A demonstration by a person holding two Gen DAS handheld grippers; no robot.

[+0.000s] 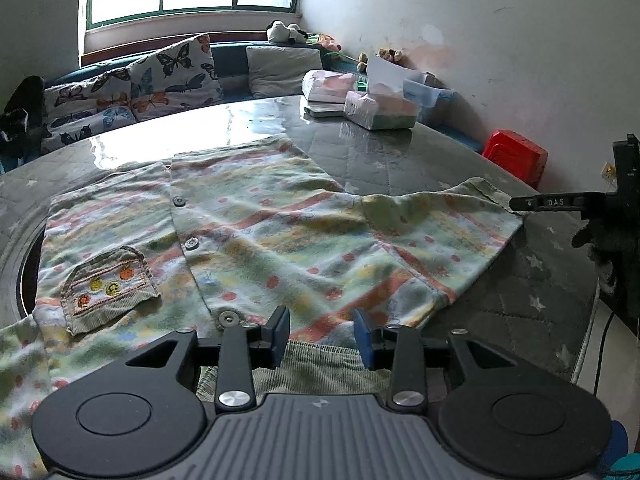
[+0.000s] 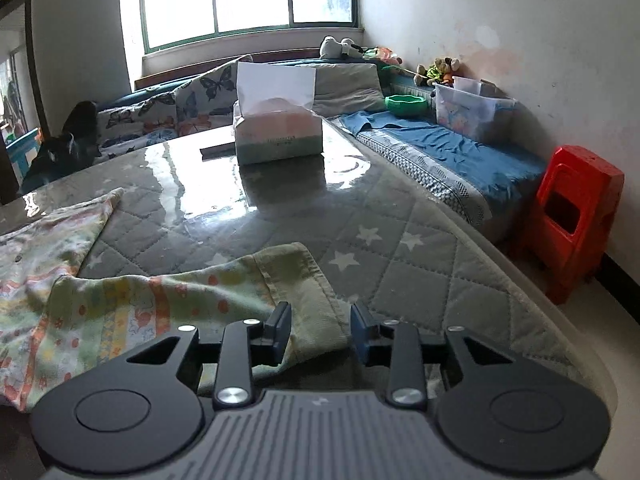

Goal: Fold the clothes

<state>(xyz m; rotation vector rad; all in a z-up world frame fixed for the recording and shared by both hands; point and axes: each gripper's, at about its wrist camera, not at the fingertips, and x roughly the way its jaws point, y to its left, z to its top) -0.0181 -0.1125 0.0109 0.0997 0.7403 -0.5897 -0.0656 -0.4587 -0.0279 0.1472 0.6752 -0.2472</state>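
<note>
left wrist view: pastel striped, dotted cotton child's shirt [image 1: 256, 232] spread front-up on the grey quilted, star-printed bench [image 1: 532, 288], buttons down the placket, green corduroy pocket [image 1: 108, 288] toward the left, right-hand sleeve [image 1: 448, 224] stretched outward to the bench edge. judged to be the laying-out and smoothing step, sleeve just set down, no fold made yet. left tongs [image 1: 322, 334] hovering at the near collar edge, jaws partly spread, ribbed green collar cloth lying below and between them, pads not seen pressing on it. right tongs [image 1: 528, 202] visible at the far right as a dark finger close by the sleeve cuff, contact not clear from here.

right wrist view: right tongs [image 2: 320, 330] partly spread over the pale green cuff [image 2: 308, 280], cloth lying between the blue pads, apparently released and not pinched. white and green tissue box [image 2: 278, 136] well apart at the bench's far side. likely next: pinching the cuff anew and carrying the sleeve inward across the shirt front, with the collar side steadied against dragging.
</note>
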